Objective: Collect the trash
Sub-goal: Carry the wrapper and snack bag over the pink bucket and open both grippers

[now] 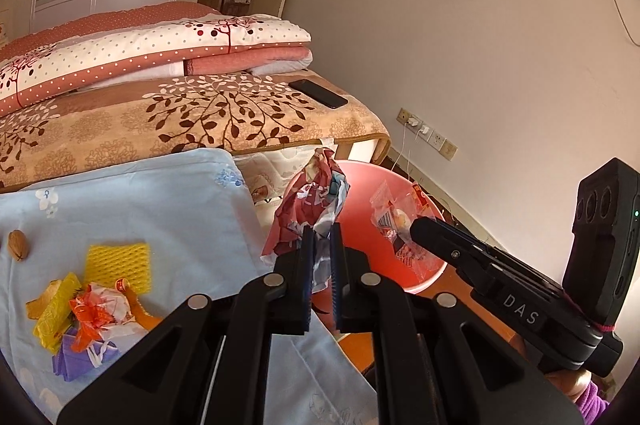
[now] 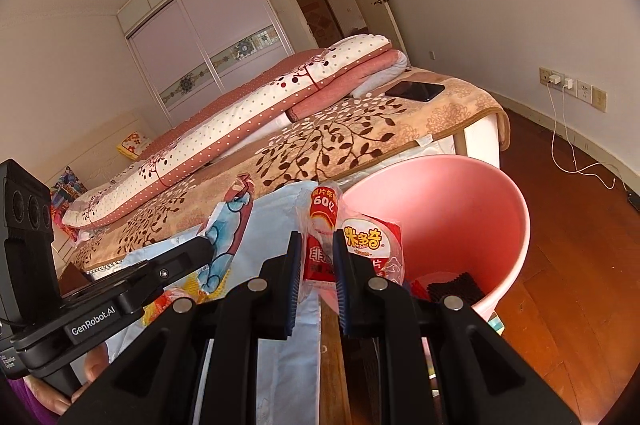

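My left gripper [image 1: 321, 233] is shut on a crumpled red, white and blue wrapper [image 1: 316, 195], held at the near rim of the pink bin [image 1: 360, 185]. The same wrapper [image 2: 228, 225] shows at the left gripper's tip in the right wrist view. My right gripper [image 2: 318, 241] is shut on a clear snack bag with red and yellow print [image 2: 356, 245], just beside the pink bin [image 2: 460, 193]. In the left wrist view the snack bag [image 1: 394, 221] hangs over the bin from the right gripper [image 1: 418, 225]. More trash [image 1: 92, 309] lies on the light blue cloth [image 1: 160, 201].
A yellow foam net [image 1: 118, 261] and a nut [image 1: 18, 244] rest on the cloth. A black phone [image 1: 318, 93] lies on the leaf-patterned blanket [image 1: 180, 121]. Folded quilts [image 1: 140, 53] are stacked behind. Wall sockets with a white cable [image 2: 560, 117] are over the wooden floor [image 2: 580, 245].
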`<state>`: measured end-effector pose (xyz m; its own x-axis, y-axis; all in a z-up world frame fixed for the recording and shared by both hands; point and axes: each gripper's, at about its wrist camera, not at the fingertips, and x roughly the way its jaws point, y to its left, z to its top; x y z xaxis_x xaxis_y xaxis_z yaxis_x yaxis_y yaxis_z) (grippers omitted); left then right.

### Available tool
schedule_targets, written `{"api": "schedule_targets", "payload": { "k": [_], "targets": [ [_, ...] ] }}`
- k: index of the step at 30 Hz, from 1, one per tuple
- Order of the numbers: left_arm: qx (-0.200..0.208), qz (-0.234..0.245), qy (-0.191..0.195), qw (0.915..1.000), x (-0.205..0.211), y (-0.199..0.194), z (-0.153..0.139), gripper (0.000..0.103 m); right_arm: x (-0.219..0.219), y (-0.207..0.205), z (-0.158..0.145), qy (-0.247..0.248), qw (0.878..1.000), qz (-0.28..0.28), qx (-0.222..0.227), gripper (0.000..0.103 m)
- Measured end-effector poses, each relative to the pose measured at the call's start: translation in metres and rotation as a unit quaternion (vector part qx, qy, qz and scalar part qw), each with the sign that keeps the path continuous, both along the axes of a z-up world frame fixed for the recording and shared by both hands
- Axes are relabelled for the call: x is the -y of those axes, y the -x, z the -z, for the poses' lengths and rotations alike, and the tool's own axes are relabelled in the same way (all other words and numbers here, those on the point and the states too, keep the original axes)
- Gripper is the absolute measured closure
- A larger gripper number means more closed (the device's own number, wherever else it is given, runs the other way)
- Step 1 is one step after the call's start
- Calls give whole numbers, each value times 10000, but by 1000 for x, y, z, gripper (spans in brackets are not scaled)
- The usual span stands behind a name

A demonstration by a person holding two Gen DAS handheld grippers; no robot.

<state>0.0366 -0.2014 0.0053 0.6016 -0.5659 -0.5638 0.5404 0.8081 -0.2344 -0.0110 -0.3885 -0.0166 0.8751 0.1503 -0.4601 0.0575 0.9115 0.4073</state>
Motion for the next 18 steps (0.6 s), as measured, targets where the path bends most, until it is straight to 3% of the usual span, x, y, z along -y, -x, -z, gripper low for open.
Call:
{"api": "schedule_targets", "payload": {
  "k": [18],
  "targets": [
    [-354, 337, -121, 9987, 64, -28, 33, 96, 48, -18, 36, -119, 9988, 336, -326, 88]
  ]
}}
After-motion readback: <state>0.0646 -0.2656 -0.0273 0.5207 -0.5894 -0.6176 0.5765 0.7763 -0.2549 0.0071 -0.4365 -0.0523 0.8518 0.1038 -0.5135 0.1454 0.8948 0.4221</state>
